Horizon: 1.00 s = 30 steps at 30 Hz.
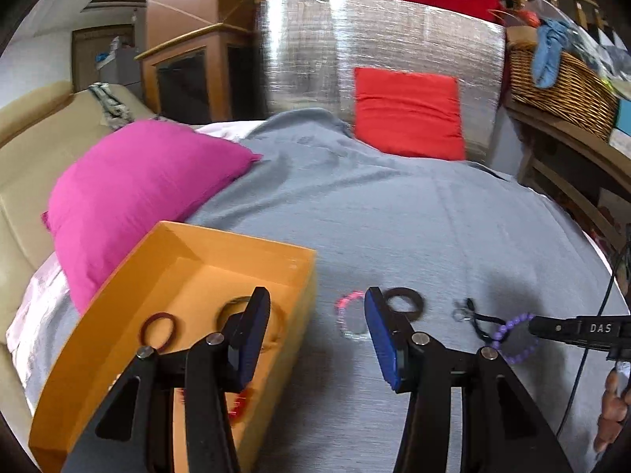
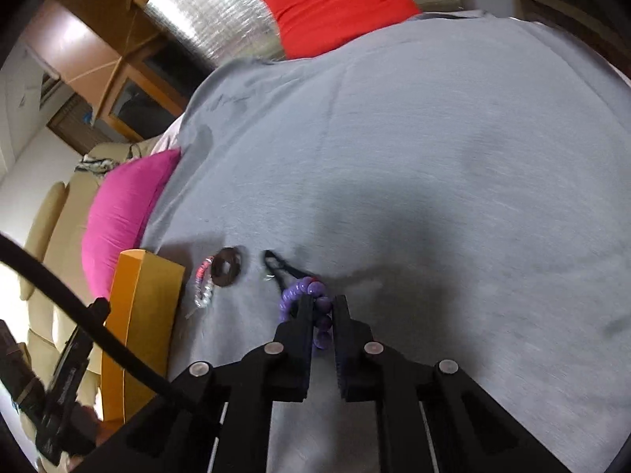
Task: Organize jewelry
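Right gripper [image 2: 322,315] jaws clenched around purple beaded bracelet [image 2: 299,295], lower centre of frame, on grey bedsheet [image 2: 434,157], likely for transfer. Left gripper [image 1: 315,315] jaws released, straddling orange cardboard box [image 1: 189,252] edge.

The left wrist view looks from low over the orange box [image 1: 118,295] across the bed. The right wrist view sits right of the box, tilted. Both show it.
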Each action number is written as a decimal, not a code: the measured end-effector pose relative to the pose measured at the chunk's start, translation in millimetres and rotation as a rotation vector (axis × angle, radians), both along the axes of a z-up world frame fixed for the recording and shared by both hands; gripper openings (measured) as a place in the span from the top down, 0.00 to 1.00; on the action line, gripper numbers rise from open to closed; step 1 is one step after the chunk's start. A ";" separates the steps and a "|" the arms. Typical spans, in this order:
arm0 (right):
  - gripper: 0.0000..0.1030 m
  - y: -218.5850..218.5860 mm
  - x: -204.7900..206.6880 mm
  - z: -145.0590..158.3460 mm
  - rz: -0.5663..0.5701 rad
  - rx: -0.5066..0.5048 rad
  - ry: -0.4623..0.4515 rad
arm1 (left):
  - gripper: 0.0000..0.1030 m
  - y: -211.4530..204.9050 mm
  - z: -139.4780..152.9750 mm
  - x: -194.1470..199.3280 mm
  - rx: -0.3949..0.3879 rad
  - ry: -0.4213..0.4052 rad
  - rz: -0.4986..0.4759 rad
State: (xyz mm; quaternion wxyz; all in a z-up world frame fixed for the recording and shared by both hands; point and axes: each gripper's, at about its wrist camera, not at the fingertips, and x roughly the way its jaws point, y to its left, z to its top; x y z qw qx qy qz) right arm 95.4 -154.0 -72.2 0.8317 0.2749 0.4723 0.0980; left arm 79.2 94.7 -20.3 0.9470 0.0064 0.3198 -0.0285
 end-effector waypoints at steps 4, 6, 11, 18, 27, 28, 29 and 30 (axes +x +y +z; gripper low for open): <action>0.90 -30.8 -27.8 2.4 -0.048 -0.031 0.010 | 0.51 -23.9 -4.1 -0.2 -0.040 0.027 -0.097; 0.90 -47.4 -38.5 1.1 -0.078 -0.052 0.022 | 0.50 -34.8 -8.9 2.9 -0.067 0.056 -0.143; 0.90 -75.8 -45.5 -15.4 -0.142 -0.050 0.081 | 0.50 -64.7 -26.7 15.0 -0.131 0.136 -0.223; 0.90 -80.9 -47.4 -27.2 -0.134 -0.009 0.097 | 0.45 -96.3 -56.7 42.1 -0.204 0.248 -0.253; 0.90 -86.8 -47.4 -32.0 -0.124 0.032 0.107 | 0.45 -120.1 -70.1 61.3 -0.254 0.288 -0.264; 0.90 -86.4 -47.4 -31.6 -0.122 0.030 0.107 | 0.45 -121.4 -70.5 63.0 -0.257 0.289 -0.261; 0.90 -86.4 -47.0 -31.2 -0.121 0.026 0.107 | 0.47 -121.5 -70.8 64.9 -0.260 0.289 -0.258; 0.90 -85.7 -46.6 -30.5 -0.118 0.020 0.106 | 0.57 -121.1 -70.7 65.4 -0.270 0.285 -0.258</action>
